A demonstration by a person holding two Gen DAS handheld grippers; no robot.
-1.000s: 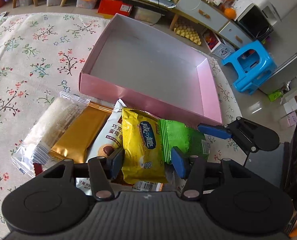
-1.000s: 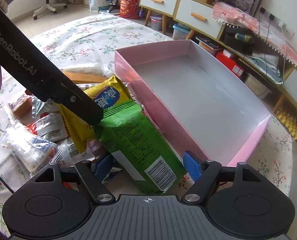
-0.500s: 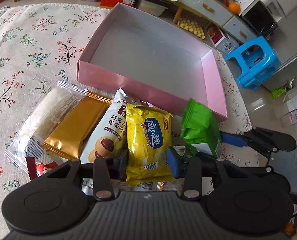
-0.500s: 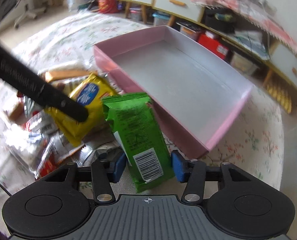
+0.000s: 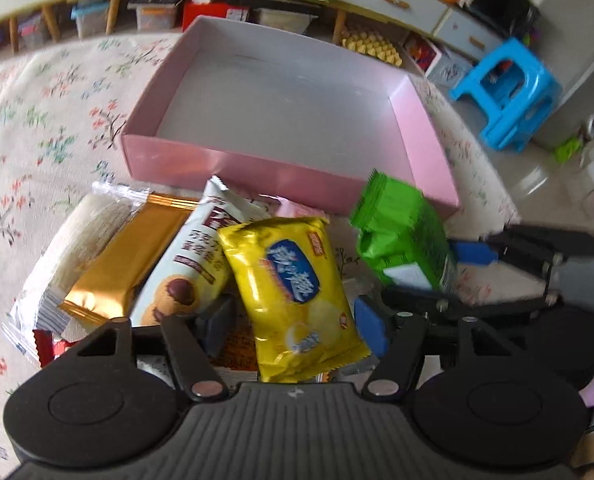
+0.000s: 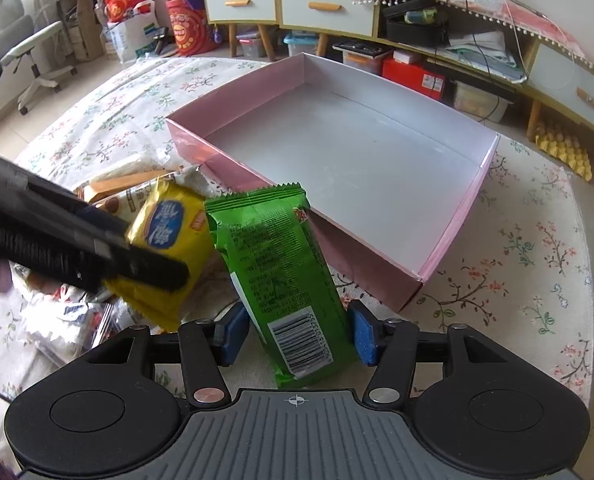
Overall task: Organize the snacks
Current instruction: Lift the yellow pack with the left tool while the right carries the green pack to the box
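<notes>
Lifting now: right claw (image 6: 295, 330) pinching green packet (image 6: 281, 276); left claw (image 5: 293, 330) pinching yellow packet (image 5: 293, 292), both raised off pile.

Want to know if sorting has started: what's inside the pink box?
Nothing yet. The pink box shows only its bare grey floor in both views. The near wall hides a thin strip of floor behind it. The green packet is outside, gripped by the right tongs.

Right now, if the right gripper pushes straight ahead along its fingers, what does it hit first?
Probably the near wall of the open pink cardboard box; the right gripper, shut on the green foil snack packet, points straight at it. Depth unclear.
</notes>
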